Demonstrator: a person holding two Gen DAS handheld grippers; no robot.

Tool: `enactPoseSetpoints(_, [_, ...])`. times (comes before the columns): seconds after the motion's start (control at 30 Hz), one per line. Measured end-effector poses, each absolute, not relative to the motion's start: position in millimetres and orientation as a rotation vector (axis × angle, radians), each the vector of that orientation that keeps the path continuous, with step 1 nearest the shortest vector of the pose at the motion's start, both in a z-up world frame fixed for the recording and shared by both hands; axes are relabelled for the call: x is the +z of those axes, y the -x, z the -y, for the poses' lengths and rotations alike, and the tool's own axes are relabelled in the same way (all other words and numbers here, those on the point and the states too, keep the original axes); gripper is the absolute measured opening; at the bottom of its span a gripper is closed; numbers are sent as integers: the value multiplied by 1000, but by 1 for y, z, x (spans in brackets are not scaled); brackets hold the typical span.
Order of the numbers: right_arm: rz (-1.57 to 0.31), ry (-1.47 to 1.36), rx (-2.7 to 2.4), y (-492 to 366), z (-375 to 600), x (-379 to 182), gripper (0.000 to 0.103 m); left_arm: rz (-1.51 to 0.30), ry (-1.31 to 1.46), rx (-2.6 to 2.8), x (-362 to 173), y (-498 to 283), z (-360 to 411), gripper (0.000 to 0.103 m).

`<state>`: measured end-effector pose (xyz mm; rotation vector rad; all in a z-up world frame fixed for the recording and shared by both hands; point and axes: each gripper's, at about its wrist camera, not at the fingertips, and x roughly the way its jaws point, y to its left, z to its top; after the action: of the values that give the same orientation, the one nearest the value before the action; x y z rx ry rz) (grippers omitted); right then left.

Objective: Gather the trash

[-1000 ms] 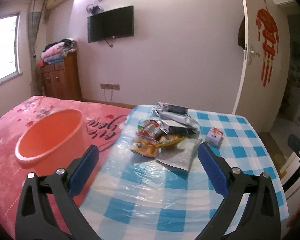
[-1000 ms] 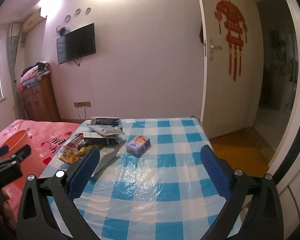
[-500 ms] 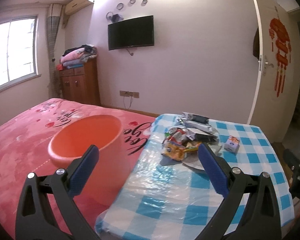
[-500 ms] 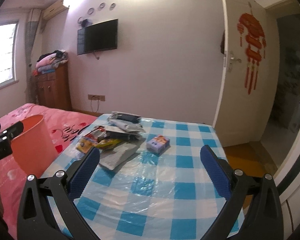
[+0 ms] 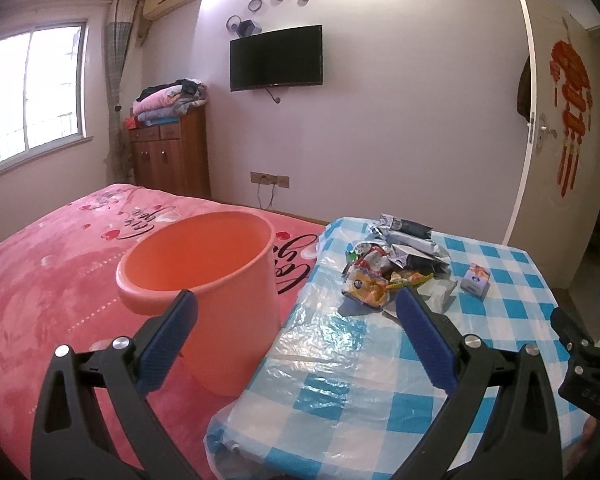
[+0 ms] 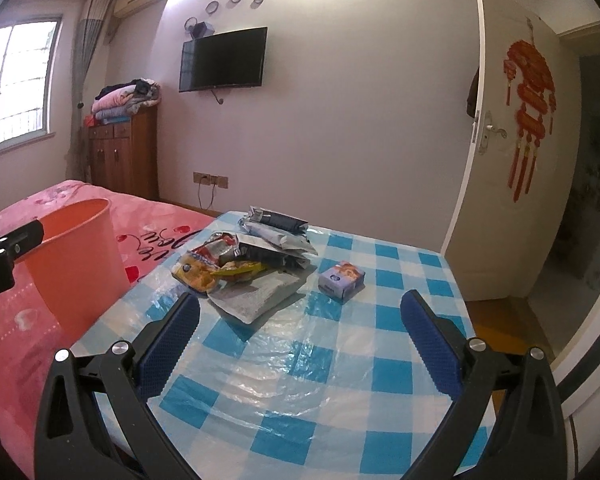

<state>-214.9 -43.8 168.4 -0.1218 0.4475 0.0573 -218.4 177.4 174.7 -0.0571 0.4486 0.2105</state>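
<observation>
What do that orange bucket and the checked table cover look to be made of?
The orange bucket looks like moulded plastic: one even colour, a smooth matt wall and a rolled rim. The checked table cover seems to be printed cloth or vinyl under a clear plastic sheet, judging by the glossy wrinkles and glare.

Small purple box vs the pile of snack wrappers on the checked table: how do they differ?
The small purple box is one intact, squared carton; the pile of crumpled foil and plastic snack wrappers is many overlapping pieces. The box lies alone, apart to the pile's right; the pile lies nearer the orange plastic bin. Both rest on the blue-checked table, ungripped.
</observation>
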Motion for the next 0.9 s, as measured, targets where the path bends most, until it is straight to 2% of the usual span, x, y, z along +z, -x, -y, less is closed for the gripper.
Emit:
enactPoseSetpoints(0.5, [-559,112,77,183,52,134,99,-541,54,133,146,185,-161,99])
enactPoseSetpoints(0.7, [-651,9,121,147,74,122,99,-575,40,108,141,145,-156,99])
enactPoseSetpoints(0.9, [-704,-164,208,94,107,133,99,-600,51,55,151,77,-151,99])
